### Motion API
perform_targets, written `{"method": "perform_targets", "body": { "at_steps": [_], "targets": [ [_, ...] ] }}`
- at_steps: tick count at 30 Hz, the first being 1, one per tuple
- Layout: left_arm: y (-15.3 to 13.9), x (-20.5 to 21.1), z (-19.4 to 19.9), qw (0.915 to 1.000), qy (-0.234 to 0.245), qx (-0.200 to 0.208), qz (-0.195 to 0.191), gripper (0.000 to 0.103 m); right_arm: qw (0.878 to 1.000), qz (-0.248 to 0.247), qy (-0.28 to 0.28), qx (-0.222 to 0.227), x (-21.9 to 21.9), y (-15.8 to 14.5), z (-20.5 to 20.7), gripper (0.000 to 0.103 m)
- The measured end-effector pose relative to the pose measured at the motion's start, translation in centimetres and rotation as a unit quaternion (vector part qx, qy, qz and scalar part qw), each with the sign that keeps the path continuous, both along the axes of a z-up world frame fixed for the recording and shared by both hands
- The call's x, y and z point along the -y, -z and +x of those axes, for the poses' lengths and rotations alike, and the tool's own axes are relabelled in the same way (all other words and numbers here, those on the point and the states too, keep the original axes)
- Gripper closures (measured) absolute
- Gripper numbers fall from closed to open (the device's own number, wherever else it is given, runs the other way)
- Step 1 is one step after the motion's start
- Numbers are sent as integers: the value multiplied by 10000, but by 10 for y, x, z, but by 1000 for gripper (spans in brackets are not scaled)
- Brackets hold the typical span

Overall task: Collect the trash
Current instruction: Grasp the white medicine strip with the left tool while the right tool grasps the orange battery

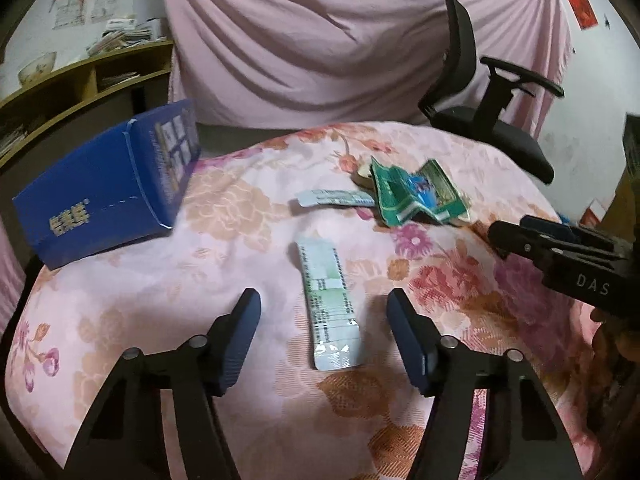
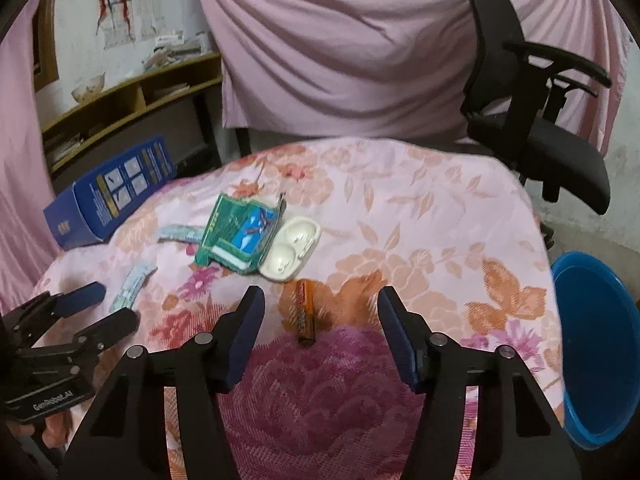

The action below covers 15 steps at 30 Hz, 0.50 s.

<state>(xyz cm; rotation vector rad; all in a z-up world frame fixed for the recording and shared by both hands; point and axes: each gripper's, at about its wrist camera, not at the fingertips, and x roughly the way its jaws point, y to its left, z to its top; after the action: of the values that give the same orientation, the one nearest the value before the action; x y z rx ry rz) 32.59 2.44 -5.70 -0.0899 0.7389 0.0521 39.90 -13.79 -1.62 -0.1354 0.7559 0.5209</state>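
**Trash scattered on a floral-covered counter**

Pink floral cloth covers the counter [image 1: 168,280], whose far edge curves across mid-frame before a pink curtain and a black office chair [image 1: 492,120]. Left gripper [image 1: 324,304] hangs with fingers partly spread, a pale sachet [image 1: 328,300] lying between them untouched. Beyond it lie a second sachet [image 1: 336,198] and a crumpled green wrapper [image 1: 416,196]; open cloth surrounds them. At upper left a blue carton [image 1: 108,188] overhangs the edge, contents unseen. Right gripper [image 2: 320,300] also stands partly spread, an orange battery [image 2: 306,316] lying between the fingers, clear of both. Just beyond, a white two-cup plastic shell [image 2: 290,250] sits open beside the wrapper. A blue bin [image 2: 596,344] sits off the right edge; I cannot tell what it holds.
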Motion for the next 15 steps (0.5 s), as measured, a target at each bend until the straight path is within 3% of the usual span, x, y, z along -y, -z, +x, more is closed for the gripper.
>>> {"method": "perform_targets", "body": {
  "at_steps": [5, 7, 8, 15],
  "targets": [
    [3, -1, 3, 10000, -21, -63, -4, 51, 9994, -97, -133, -310, -5, 10, 7, 47],
    [3, 0, 3, 10000, -24, -70, 13, 55, 9992, -101, -112, -359, -4, 11, 8, 54],
    [3, 0, 4, 10000, -14, -72, 18, 58, 9992, -92, -92, -376, -3, 11, 9, 59],
    [3, 2, 1, 10000, 49, -18, -6, 83, 9990, 12, -53, -440, 2, 11, 10, 66]
  ]
}}
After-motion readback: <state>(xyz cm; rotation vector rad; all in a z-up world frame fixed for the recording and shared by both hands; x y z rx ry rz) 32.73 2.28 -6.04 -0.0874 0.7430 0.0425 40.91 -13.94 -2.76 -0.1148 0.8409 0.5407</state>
